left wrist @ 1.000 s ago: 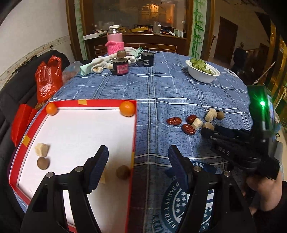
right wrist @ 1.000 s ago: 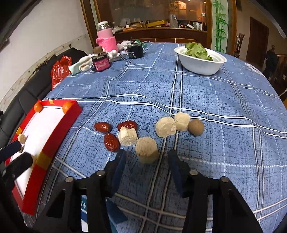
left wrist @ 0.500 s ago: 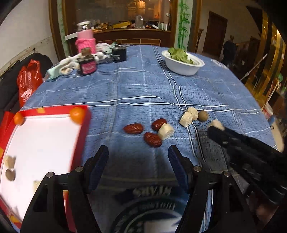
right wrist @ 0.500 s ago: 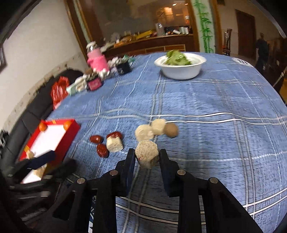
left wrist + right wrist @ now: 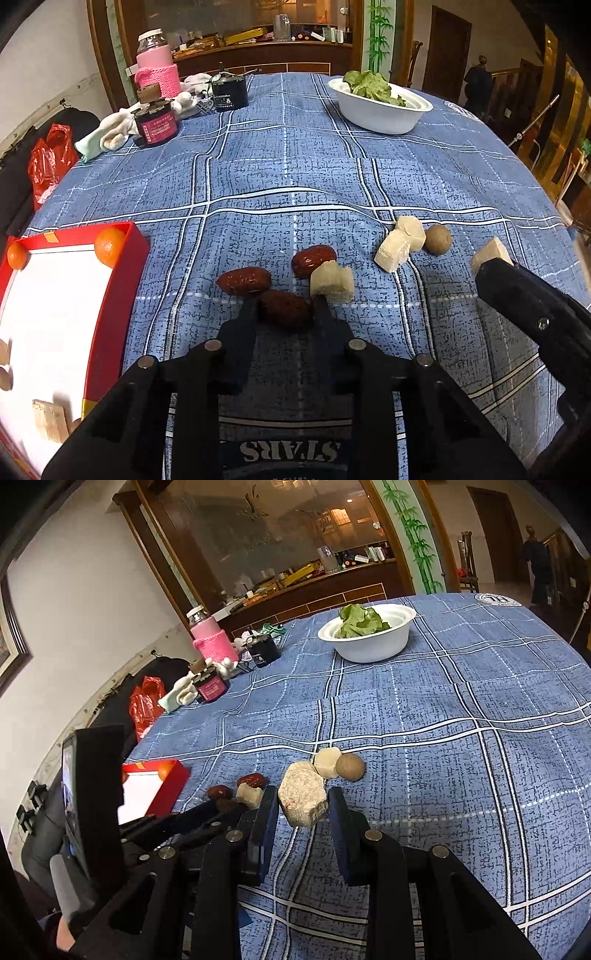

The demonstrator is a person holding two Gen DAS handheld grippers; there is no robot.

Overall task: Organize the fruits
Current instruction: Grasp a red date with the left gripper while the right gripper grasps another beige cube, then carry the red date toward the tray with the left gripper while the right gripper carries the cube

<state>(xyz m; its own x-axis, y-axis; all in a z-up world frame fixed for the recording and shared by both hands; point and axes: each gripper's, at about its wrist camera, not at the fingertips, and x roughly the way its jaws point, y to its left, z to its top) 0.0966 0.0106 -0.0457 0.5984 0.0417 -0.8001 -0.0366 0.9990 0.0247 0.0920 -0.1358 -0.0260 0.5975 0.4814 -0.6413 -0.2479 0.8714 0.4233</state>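
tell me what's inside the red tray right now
In the red tray: two small oranges in the far corners, a pale chunk near the front, brown pieces at the left edge. The left hand-held gripper hides the near corner.

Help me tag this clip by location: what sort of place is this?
Probably a home dining room: a table under a blue plaid tablecloth, a white bowl of greens, and a wooden glass-fronted sideboard cluttered with household items behind.
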